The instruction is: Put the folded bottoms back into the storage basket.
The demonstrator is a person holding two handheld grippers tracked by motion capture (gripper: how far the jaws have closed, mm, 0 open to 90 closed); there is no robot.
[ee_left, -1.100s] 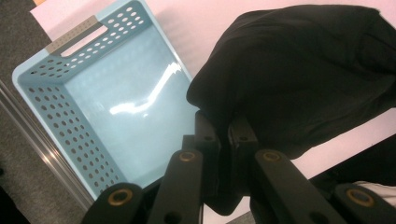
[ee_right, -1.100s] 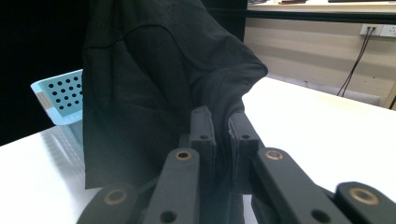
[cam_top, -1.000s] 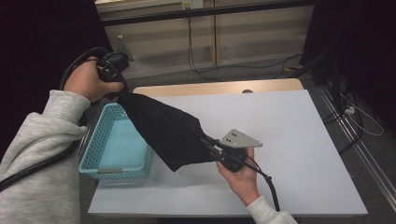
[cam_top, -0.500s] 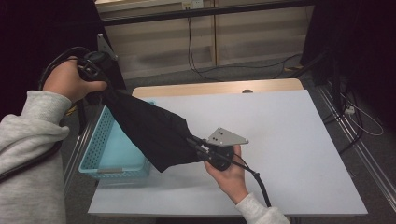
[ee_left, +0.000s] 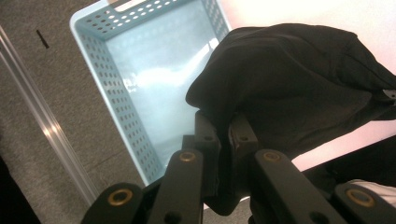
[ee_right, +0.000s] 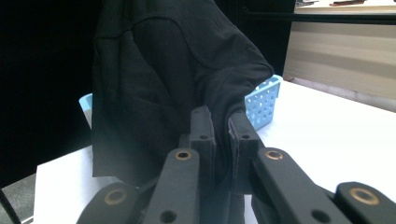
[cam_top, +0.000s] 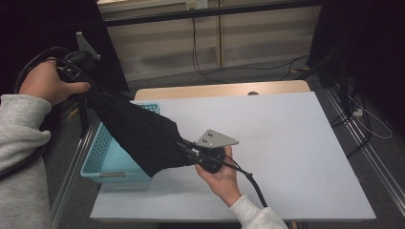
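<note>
Jaws on both grippers are clamped on the black cloth [cam_top: 138, 136]: right gripper [cam_top: 188, 151] pinches its near end, left gripper [cam_top: 79, 78] its far end at about 10 o'clock, so it hangs stretched over the blue basket [cam_top: 102, 157]. I'd keep it taut and level. Beyond that, the white table [cam_top: 286, 143], then wood panels.

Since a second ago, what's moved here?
The left tool drew up and left, past the table's edge, and the right tool followed left, stretching the black cloth over the basket. Both stayed clamped on the cloth; the basket hasn't moved.
</note>
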